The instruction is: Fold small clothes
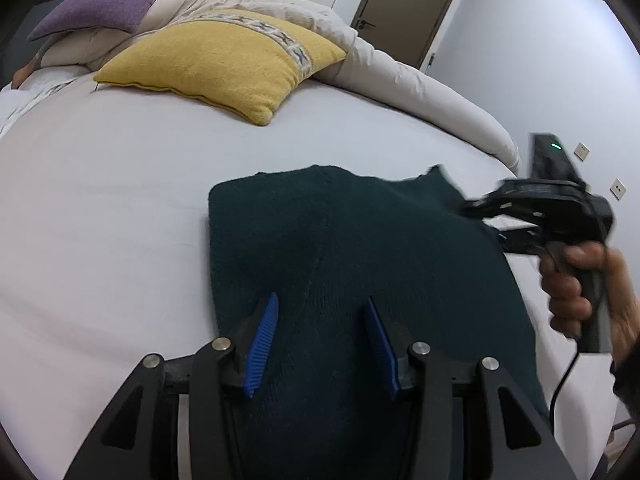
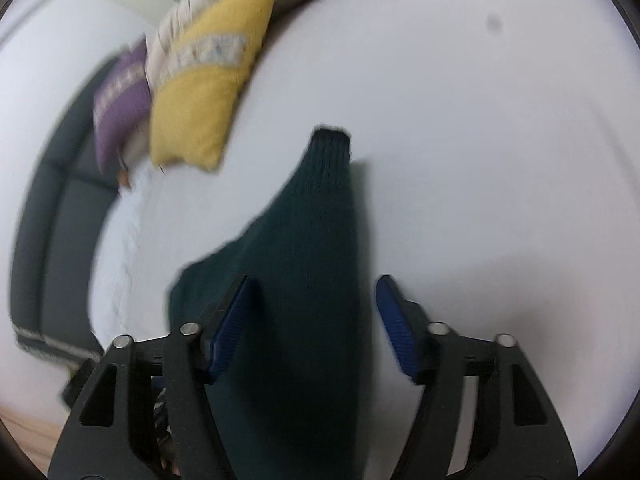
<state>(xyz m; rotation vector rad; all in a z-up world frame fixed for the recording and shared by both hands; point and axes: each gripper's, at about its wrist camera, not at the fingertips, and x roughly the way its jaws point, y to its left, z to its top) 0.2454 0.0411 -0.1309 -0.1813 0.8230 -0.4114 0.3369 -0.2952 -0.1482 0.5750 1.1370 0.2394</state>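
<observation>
A dark green knitted garment [image 1: 360, 248] lies spread flat on the white bed sheet [image 1: 120, 220]. My left gripper [image 1: 322, 300] hovers over the garment's near part, open, with nothing between its blue pads [image 1: 262, 340]. The right gripper [image 1: 486, 216], held by a hand [image 1: 572, 284], is blurred at the garment's right edge. In the right wrist view a sleeve [image 2: 316, 220] with a ribbed cuff [image 2: 332, 138] runs between the jaws of my right gripper [image 2: 316, 280]. The left pad [image 2: 230, 320] is beside the knit, and the right pad [image 2: 396, 324] stands just clear of it.
A yellow cushion [image 1: 224, 60] and a purple cushion [image 1: 108, 0] lie at the head of the bed. A rolled beige duvet [image 1: 400, 76] runs along the far right side. A dark headboard [image 2: 52, 208] is at the left. A cable [image 1: 560, 384] hangs under the right handle.
</observation>
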